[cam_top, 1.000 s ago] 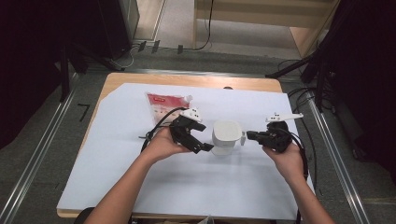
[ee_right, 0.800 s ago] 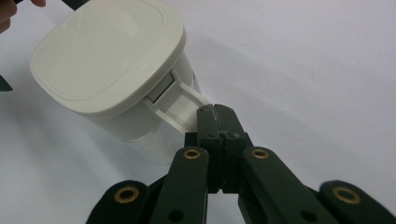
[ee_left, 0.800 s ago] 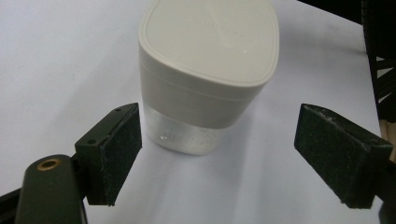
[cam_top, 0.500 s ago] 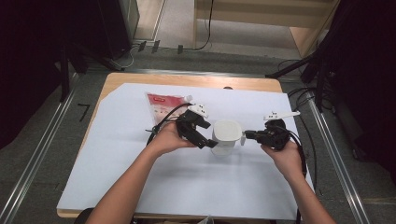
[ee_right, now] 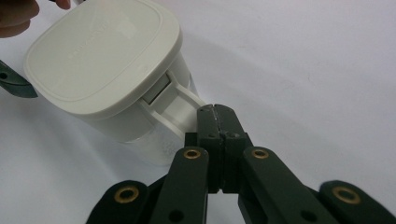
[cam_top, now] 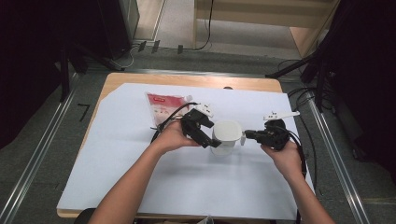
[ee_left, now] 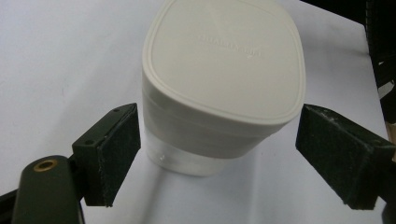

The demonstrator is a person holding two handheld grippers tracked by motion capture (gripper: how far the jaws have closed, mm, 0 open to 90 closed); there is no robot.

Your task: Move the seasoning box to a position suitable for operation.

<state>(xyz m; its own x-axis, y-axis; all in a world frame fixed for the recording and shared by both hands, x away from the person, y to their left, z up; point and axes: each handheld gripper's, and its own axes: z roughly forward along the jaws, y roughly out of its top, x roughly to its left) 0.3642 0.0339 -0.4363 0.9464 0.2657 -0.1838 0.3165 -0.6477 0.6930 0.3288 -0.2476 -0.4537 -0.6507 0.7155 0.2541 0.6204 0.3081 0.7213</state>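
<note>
A white container (cam_top: 227, 133) with a rounded square lid stands upright on the white sheet at mid-table. Its clear base shows in the left gripper view under the lid (ee_left: 224, 70). My left gripper (cam_top: 211, 135) is open at the container's left side. Its two pads (ee_left: 116, 149) stand on either side of the lid with a gap on both sides (ee_left: 229, 154). My right gripper (cam_top: 247, 135) comes in from the right. Its jaws are shut (ee_right: 215, 112) on the end of the white handle (ee_right: 175, 100) that sticks out from the container (ee_right: 102, 60).
A red and white pouch (cam_top: 164, 105) lies flat on the sheet behind my left hand. The white sheet (cam_top: 140, 186) covers most of the wooden table (cam_top: 187, 80). Cables trail from both grippers, and dark equipment stands around the table.
My left gripper has moved right, toward the container, and its jaws now flank the lid. The right gripper and the container have stayed where they were.
</note>
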